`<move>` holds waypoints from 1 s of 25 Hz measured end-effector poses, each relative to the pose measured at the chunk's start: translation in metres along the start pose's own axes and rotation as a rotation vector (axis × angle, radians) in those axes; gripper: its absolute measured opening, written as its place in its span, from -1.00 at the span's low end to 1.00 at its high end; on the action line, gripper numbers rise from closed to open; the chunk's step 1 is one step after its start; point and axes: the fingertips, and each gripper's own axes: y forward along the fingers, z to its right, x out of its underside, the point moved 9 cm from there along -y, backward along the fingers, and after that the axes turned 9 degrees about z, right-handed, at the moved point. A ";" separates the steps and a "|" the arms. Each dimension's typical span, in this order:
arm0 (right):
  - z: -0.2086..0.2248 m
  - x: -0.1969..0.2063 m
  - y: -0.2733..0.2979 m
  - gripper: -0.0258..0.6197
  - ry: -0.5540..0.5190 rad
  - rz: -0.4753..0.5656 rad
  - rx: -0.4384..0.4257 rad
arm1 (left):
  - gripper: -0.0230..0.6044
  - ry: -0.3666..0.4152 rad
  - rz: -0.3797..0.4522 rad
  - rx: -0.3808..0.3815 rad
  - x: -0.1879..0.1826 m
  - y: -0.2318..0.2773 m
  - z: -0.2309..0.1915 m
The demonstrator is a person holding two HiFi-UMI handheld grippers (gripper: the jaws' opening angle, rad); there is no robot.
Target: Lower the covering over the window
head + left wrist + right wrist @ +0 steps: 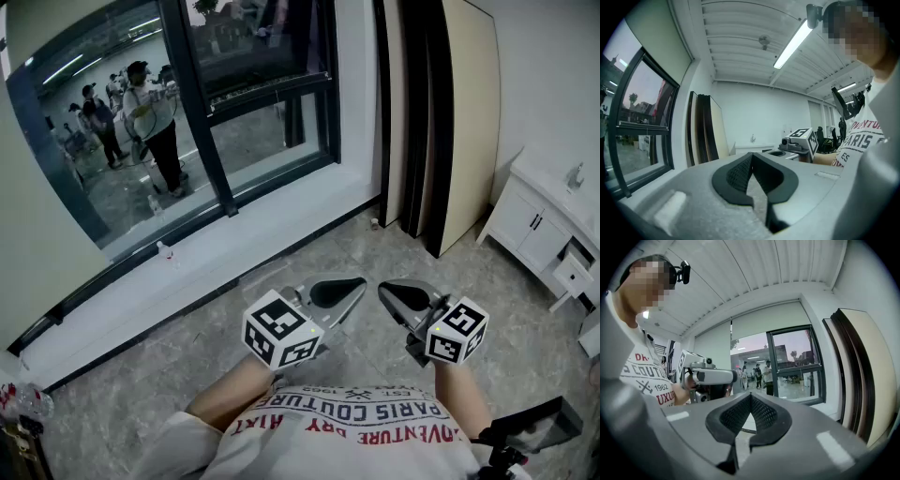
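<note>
The left gripper (349,289) is sitting with its jaws pressed together tip to tip, gripping nothing and touching nothing (its own view shows the dark pads (740,173) meeting along one seam). It is pointing level, angled inward toward 1 o'clock, with the bare forearm (230,398) running back to the person's shirt. Just beside it but apart, the right gripper (398,298) is likewise shut on nothing, its pads (761,414) meeting in its own view, and it is pointing level toward 11 o'clock. Each gripper is showing up in the other's view.

The window (141,122) is standing well apart from both tools, at about 10 to 11 o'clock in the head view. Its covering, a pale roller blind (771,318), is hanging rolled high above the bare glass. Tall boards (459,122) are leaning on the wall at 1 o'clock, and a white cabinet (534,225) is standing at 3 o'clock.
</note>
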 end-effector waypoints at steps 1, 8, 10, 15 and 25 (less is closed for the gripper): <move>0.000 0.000 -0.002 -0.91 0.002 -0.001 0.003 | -0.92 -0.003 -0.002 0.002 0.000 0.001 0.001; 0.000 -0.002 -0.013 -0.91 0.005 -0.001 0.014 | -0.92 -0.008 -0.011 0.012 0.001 0.007 0.008; 0.001 0.000 -0.015 -0.91 0.001 -0.008 0.013 | -0.92 -0.009 -0.011 0.013 0.001 0.009 0.009; 0.001 -0.004 -0.021 -0.91 0.014 0.003 0.023 | -0.92 -0.012 -0.013 0.014 0.000 0.014 0.012; 0.004 0.004 -0.034 -0.91 0.070 0.033 0.021 | -0.92 -0.016 -0.037 0.012 0.008 0.021 0.023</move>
